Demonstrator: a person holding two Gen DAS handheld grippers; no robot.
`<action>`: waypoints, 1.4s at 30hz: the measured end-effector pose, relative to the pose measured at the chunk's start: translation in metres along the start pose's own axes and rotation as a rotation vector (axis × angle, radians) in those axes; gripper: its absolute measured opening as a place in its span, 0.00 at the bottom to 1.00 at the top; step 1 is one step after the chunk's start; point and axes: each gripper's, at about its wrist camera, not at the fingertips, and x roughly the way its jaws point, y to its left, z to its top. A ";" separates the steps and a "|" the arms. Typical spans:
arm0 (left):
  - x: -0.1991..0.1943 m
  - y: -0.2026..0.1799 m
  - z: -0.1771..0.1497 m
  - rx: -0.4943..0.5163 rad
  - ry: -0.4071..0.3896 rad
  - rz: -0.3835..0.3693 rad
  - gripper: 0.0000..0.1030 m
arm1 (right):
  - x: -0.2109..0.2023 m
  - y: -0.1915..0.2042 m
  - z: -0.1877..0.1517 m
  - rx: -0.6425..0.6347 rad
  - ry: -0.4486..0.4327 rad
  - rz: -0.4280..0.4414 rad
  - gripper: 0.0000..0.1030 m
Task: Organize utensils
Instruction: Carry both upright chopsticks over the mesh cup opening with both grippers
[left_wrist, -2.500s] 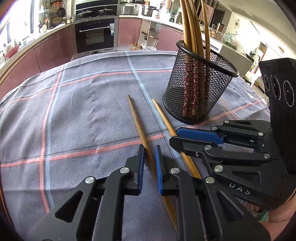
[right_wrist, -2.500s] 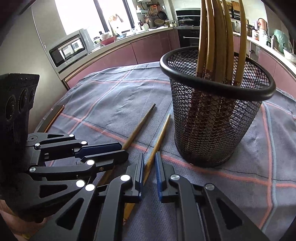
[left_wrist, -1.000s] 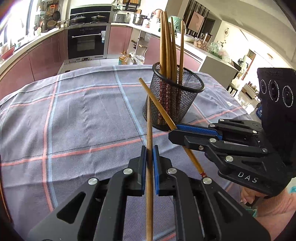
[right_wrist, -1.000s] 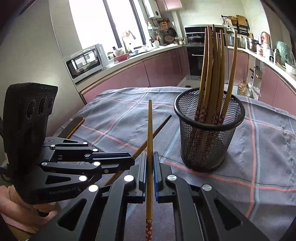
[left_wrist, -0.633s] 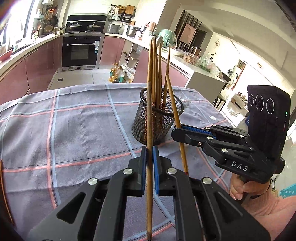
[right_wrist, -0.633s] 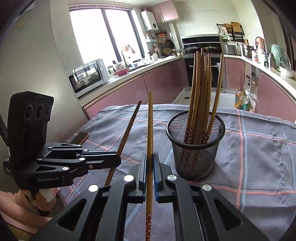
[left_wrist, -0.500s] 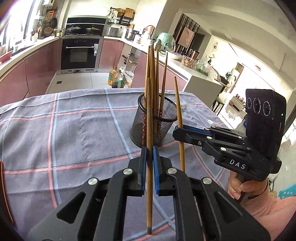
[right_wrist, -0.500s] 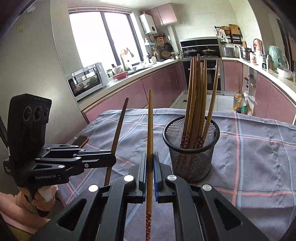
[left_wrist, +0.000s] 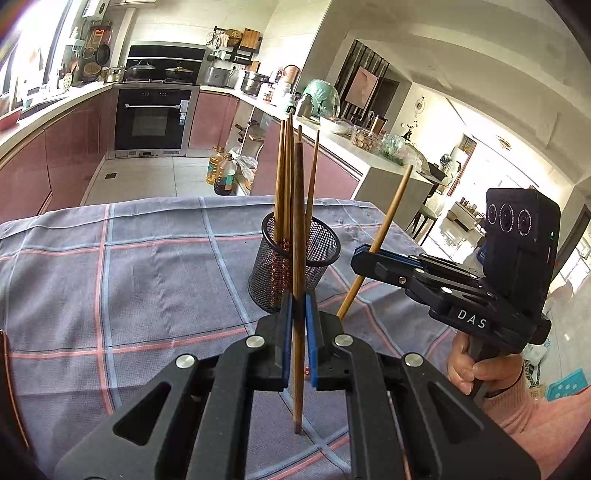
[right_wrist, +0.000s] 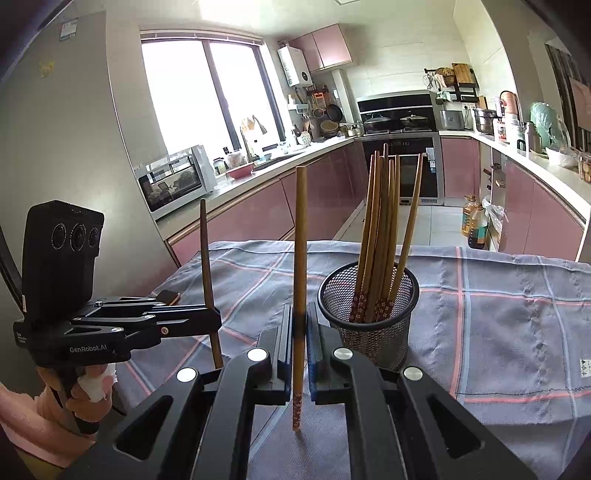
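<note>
My left-held chopstick (left_wrist: 298, 236) hides part of mesh holder (left_wrist: 317, 240); holder base (right_wrist: 384, 354) hidden behind my right gripper (right_wrist: 300, 343); tablecloth (right_wrist: 517, 295) cropped at right edge.

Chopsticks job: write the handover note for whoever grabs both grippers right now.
Left gripper: shut on the dark chopstick, held upright above the cloth.
Right gripper: shut on the light chopstick, upright, patterned end down.
Mesh holder: stands on the checked tablecloth, just ahead and right of the right gripper, with a bunch of chopsticks standing in it.
Done: both loose chopsticks picked up off the cloth.
Left: carry each over the holder's rim and drop it in, probably patterned end down like the rest. A flat dark object lies at the table's left edge; unclear what it is.
</note>
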 end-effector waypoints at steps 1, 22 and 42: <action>0.000 0.000 0.001 -0.001 -0.002 -0.001 0.07 | -0.001 -0.001 0.000 0.000 -0.004 0.000 0.06; -0.008 -0.007 0.026 -0.002 -0.071 -0.022 0.07 | -0.021 -0.008 0.024 -0.025 -0.081 -0.025 0.06; -0.015 -0.016 0.057 0.035 -0.143 -0.019 0.07 | -0.040 -0.009 0.050 -0.056 -0.147 -0.056 0.06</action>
